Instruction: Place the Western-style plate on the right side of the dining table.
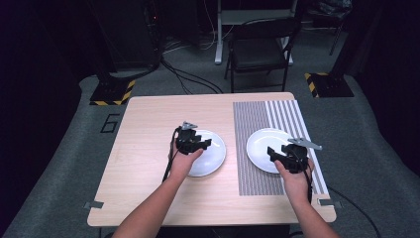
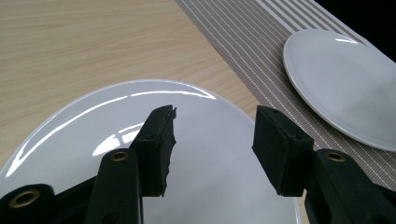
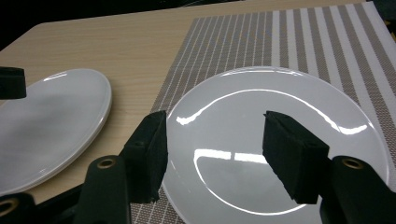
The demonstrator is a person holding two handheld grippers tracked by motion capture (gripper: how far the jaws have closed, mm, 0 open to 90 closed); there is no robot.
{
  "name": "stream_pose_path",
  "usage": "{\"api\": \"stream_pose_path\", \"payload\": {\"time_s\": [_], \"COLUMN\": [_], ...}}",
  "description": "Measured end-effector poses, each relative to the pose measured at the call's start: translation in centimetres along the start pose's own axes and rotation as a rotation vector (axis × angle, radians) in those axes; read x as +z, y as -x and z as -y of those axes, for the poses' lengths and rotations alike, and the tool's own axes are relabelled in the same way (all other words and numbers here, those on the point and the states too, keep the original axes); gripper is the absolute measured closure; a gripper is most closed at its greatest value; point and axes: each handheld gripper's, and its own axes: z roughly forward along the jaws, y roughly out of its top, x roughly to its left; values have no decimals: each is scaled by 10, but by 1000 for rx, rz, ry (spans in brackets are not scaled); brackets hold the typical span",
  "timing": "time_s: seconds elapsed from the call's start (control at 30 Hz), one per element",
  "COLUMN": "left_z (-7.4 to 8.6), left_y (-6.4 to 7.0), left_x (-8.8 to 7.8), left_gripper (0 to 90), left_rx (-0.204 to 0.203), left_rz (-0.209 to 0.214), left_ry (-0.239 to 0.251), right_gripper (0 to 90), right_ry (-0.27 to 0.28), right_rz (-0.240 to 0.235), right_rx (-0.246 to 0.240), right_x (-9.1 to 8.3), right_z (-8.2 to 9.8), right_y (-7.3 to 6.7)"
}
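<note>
Two white plates lie on a light wooden table (image 1: pixel 148 119). The left plate (image 1: pixel 210 158) sits on bare wood, and my left gripper (image 1: pixel 195 141) hovers over its near left part, open with nothing between the jaws. In the left gripper view this plate (image 2: pixel 93 121) lies under the gripper (image 2: pixel 215 140). The right plate (image 1: pixel 262 144) rests on a grey and white striped placemat (image 1: pixel 252 116). My right gripper (image 1: pixel 282 156) hangs over its near right edge, open and empty. In the right gripper view that plate (image 3: pixel 261 116) lies beneath the gripper (image 3: pixel 212 149).
The left gripper view also shows the right plate (image 2: pixel 341 79) on the placemat (image 2: pixel 243 42). The left plate (image 3: pixel 46 116) shows in the right gripper view. A black chair (image 1: pixel 260 49) stands beyond the table's far edge, with cables on the floor.
</note>
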Motion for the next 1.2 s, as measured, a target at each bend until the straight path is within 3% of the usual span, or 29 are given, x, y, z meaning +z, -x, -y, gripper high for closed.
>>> {"api": "stream_pose_path", "payload": {"time_s": [0.17, 0.4, 0.53, 0.73, 0.9, 1.2], "left_z": [10, 24, 32, 44, 58, 79], "left_y": [-13, -36, -48, -60, -68, -75], "left_x": [-16, -37, -48, -59, -64, -69], "left_gripper": [479, 479, 479, 477, 474, 467], "left_rx": [-10, -47, -45, -45, -68, -34], "left_rz": [-25, -62, -82, -101, -116, -126], "left_ry": [16, 30, 24, 22, 24, -5], "right_gripper": [393, 389, 389, 387, 386, 379], "right_ry": [-11, -35, -44, -51, -55, -71], "right_rz": [-29, -79, -90, -104, -109, -147], "right_rx": [-27, -117, -129, -147, -175, -232], "right_x": [4, 8, 11, 15, 15, 20], "right_z": [0, 6, 11, 18, 26, 42], "right_y": [-11, -26, -30, -33, -36, -44]}}
